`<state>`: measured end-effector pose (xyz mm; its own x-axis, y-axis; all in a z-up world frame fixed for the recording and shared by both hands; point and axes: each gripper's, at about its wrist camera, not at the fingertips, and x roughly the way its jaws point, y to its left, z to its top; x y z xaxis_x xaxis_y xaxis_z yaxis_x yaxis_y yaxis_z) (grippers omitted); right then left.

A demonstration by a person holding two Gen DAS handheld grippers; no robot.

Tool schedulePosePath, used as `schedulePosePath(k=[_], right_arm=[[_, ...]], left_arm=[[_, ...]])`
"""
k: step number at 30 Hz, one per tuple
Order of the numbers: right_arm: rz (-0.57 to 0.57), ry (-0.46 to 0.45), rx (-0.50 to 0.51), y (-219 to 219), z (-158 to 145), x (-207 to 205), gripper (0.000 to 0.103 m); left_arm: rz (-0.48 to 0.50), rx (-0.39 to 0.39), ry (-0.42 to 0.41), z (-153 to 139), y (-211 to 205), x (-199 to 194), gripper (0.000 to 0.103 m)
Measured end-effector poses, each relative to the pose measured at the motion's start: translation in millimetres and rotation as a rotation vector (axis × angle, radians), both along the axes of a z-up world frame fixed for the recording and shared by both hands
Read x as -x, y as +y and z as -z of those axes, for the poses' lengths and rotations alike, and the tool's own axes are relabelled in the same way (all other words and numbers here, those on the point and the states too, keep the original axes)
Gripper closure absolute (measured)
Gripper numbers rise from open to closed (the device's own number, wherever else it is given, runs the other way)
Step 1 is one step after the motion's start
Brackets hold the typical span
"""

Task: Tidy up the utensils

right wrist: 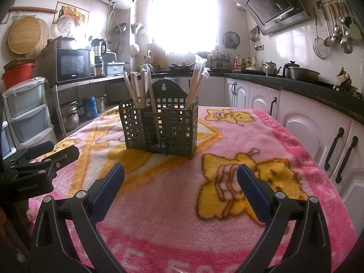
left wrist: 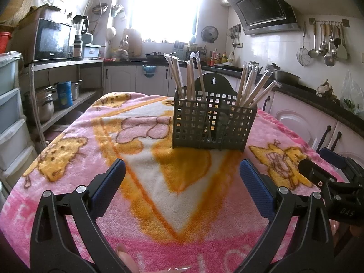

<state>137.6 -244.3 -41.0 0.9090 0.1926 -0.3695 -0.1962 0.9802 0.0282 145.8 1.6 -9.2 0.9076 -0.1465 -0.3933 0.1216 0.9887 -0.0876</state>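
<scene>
Well apart, both grippers' fingers (left wrist: 254,182) flank the caddy (left wrist: 209,125).

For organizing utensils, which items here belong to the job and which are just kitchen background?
Job items:
utensil caddy on the blanket
wrapped chopsticks standing in its outer compartments
left gripper and right gripper, both open and empty

Background:
microwave
range hood
hanging ladles
kettle
plastic drawers

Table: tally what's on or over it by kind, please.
Utensil holder: 1
Wrapped-chopstick clusters: 2, left cluster, right cluster; single sticks overlap too much to count
Blanket: 1
Grippers: 2, left gripper, right gripper, both open
Total: 6
</scene>
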Motion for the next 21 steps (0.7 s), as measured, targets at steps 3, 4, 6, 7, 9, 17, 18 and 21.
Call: schedulePosePath(k=[3, 4, 6, 7, 9, 17, 18, 21], right_arm=[[0.0, 0.001, 0.0, -0.1, 0.0, 0.1, 0.007], [0.001, 0.0, 0.0, -0.1, -0.1, 0.2, 0.007], [-0.001, 0.0, 0.001, -0.2, 0.1, -0.2, 0.007], [0.0, 0.0, 0.0, -0.2, 0.0, -0.1, 0.007], [0.001, 0.001, 0.0, -0.2, -0.2, 0.0, 0.007], [0.0, 0.001, 0.0, -0.8, 0.4, -0.5, 0.007], [0.0, 0.001, -0.001, -0.9, 0.4, -0.6, 0.007], [0.005, 0.004, -0.001, -3.8, 2.4, -0.7, 0.007]], left_arm=[[0.004, -0.003, 0.003, 0.0, -0.2, 0.1, 0.011], [0.006, -0.003, 0.004, 0.5, 0.4, 0.4, 0.011], [0.011, -0.006, 0.001, 0.7, 0.4, 1.0, 0.011], [0.013, -0.008, 0.002, 0.6, 0.5, 1.1, 0.011], [0.012, -0.008, 0.001, 1.2, -0.3, 0.8, 0.011], [0.012, -0.011, 0.004, 1.5, -0.7, 0.4, 0.011], [0.006, -0.014, 0.005, 1.5, -0.8, 0.5, 0.011], [-0.015, -0.028, 0.019, 2.8, -2.0, -2.6, 0.011]])
